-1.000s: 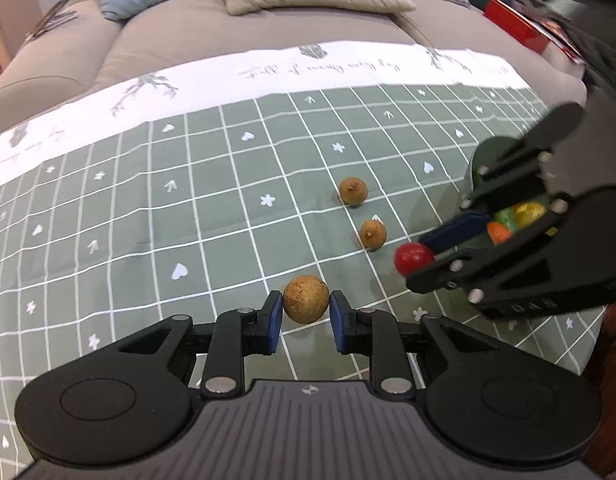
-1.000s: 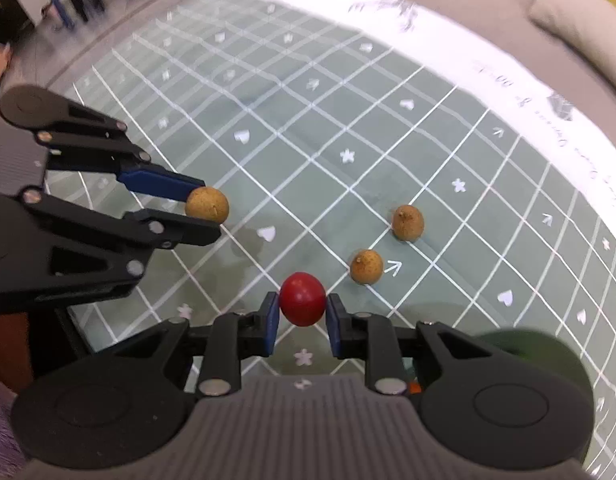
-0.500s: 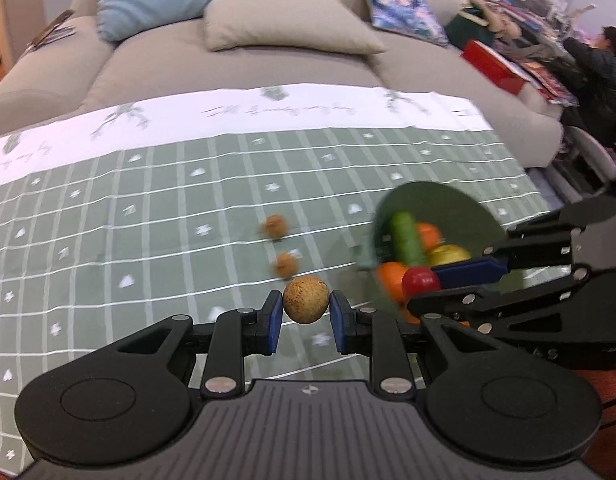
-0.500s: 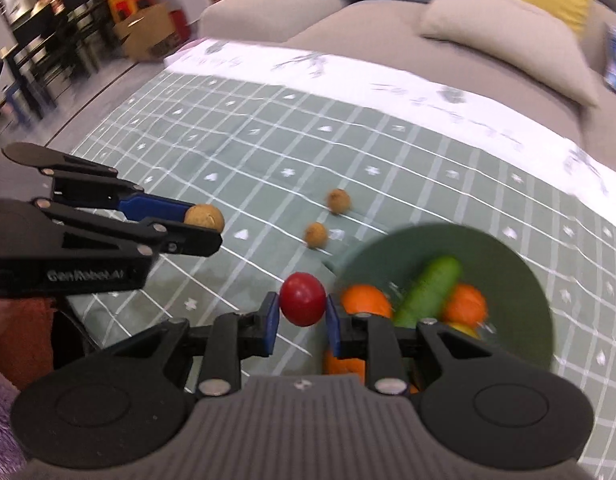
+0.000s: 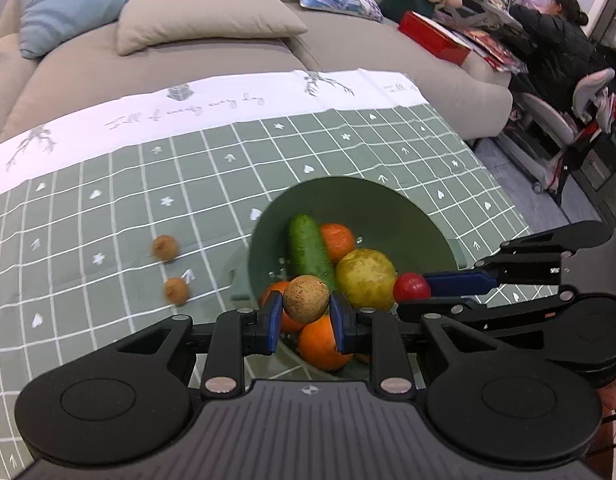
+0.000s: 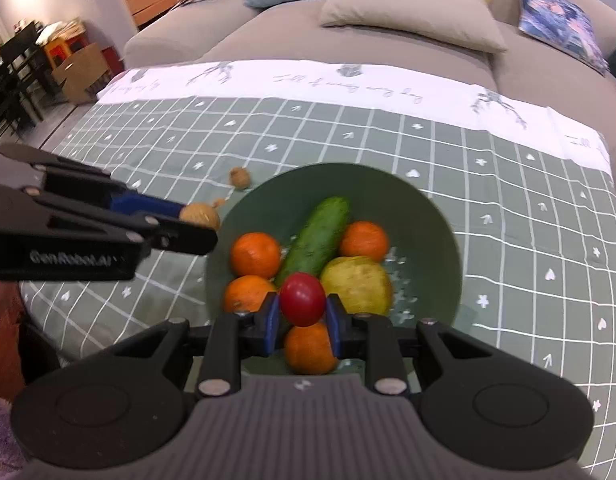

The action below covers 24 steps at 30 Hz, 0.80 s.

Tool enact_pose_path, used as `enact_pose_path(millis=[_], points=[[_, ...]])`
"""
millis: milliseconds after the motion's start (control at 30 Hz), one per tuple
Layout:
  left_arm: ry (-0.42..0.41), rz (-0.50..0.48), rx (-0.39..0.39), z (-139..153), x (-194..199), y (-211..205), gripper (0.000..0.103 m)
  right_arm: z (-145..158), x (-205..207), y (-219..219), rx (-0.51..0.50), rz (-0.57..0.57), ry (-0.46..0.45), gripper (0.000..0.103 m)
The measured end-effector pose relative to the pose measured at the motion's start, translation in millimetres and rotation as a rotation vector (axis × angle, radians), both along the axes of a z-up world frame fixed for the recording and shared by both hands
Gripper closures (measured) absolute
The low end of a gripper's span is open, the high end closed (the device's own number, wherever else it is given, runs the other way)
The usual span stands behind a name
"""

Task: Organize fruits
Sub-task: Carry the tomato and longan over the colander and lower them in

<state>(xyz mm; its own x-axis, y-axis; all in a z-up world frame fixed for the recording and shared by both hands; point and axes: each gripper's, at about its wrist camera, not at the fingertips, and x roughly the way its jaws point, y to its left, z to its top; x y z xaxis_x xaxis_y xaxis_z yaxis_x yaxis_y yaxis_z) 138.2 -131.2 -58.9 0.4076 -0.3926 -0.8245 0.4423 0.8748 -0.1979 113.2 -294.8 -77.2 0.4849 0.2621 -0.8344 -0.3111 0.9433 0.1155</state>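
Beyond everything, the grey sofa [image 6: 268, 36] is filling the 12 o'clock side of your right wrist view, with a beige cushion [image 6: 408, 16] lying on it. In front of it the counter is wearing a green checked cloth [image 6: 388, 140] with a white band along its far edge. On that cloth the green bowl [image 6: 388, 188] is sitting at the centre of the view, holding a cucumber [image 6: 318, 236], a yellow-green fruit [image 6: 358, 284] at the cucumber's 4 o'clock, and four oranges; one orange [image 6: 255, 254] is lying at the cucumber's 9 o'clock. Your left claw [image 5: 306, 316] is gripping a tan round fruit [image 5: 306, 298] between its blue pads, holding it above the near rim of the bowl. Your right claw [image 6: 302, 316] is pinching a small red fruit [image 6: 302, 298] tightly, also above the bowl's near side; in the left wrist view this red fruit [image 5: 412, 287] is showing at 3 o'clock of the tan one, with the yellow-green fruit between them. Two small brown fruits are resting on the cloth outside the bowl, at its 9 o'clock in the left wrist view: one [image 5: 165, 247] farther from you, the other [image 5: 176, 290] nearer, near each other but not touching.
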Motion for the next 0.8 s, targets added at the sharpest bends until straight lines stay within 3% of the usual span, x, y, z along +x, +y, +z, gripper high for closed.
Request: enact_pose_path(millis=[400, 800], points=[[0.036, -0.014, 0.115, -25, 39, -33, 0.075, -18, 46, -16, -0.032, -0.074, -0.008, 0.083], [0.056, -0.031, 0.237, -48, 57, -48, 0.075, -47, 78, -23, -0.065, -0.110, 0.039, 0.083]])
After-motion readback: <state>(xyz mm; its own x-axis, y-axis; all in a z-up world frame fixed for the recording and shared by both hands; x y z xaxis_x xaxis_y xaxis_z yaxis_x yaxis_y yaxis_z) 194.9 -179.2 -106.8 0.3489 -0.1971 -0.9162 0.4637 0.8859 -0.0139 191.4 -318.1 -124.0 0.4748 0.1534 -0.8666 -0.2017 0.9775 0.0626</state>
